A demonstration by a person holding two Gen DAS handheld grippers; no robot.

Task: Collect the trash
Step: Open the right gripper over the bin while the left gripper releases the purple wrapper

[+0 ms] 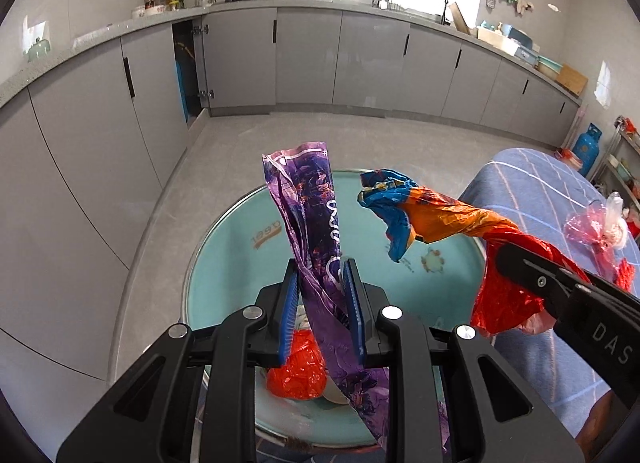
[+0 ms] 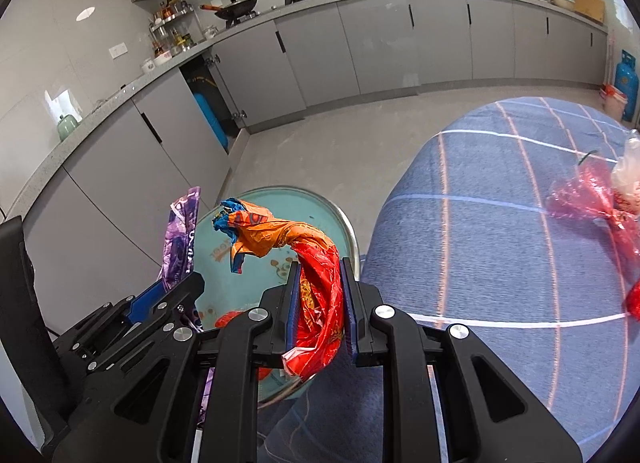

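Note:
My left gripper (image 1: 322, 269) is shut on a purple snack wrapper (image 1: 310, 199) that stands up above a round teal basin (image 1: 224, 263). A crumpled red wrapper (image 1: 298, 371) lies in the basin under the fingers. My right gripper (image 2: 320, 267) is shut on a red, orange and blue wrapper (image 2: 280, 235), held over the basin's (image 2: 320, 207) right side; this wrapper also shows in the left wrist view (image 1: 436, 215). The purple wrapper (image 2: 182, 235) and left gripper show at the left of the right wrist view.
A table with a blue checked cloth (image 2: 500, 223) lies to the right of the basin, with a pink plastic bag (image 2: 592, 195) on it. Grey kitchen cabinets (image 1: 308, 59) run along the far wall, one door open (image 1: 188, 71). A blue gas cylinder (image 2: 626, 83) stands far right.

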